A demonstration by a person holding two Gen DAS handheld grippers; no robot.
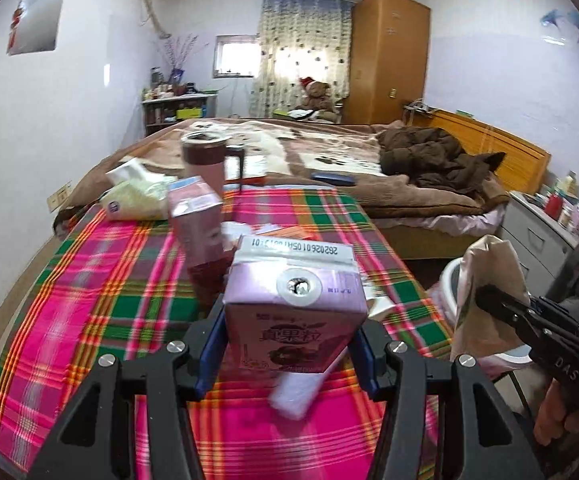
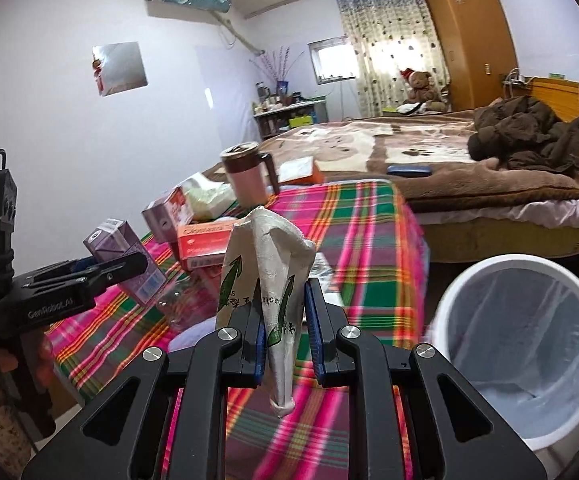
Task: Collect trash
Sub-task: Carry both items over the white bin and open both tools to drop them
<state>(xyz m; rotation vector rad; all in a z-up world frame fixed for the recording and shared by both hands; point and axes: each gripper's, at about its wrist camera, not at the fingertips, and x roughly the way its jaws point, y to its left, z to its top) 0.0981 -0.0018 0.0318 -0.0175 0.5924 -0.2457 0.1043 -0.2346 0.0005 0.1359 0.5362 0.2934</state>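
My left gripper (image 1: 289, 344) is shut on a purple drink carton (image 1: 295, 300), held upright above the plaid tablecloth (image 1: 129, 300); the same carton (image 2: 125, 260) shows at the left of the right wrist view, in the left gripper (image 2: 101, 270). My right gripper (image 2: 283, 332) is shut on a crumpled white paper bag (image 2: 265, 272) with green arrows, which also appears at the right edge of the left wrist view as a paper bag (image 1: 485, 292) pinched by the right gripper (image 1: 489, 300). A white bin (image 2: 525, 344) with a clear liner stands open at the lower right, beside the table.
On the table stand a second pink carton (image 1: 197, 220), a pink mug (image 1: 205, 164) with a dark handle, a tissue pack (image 1: 137, 196) and an orange box (image 2: 205, 242). A bed (image 1: 329, 160) with a brown blanket and a dark jacket (image 1: 437, 160) lies behind.
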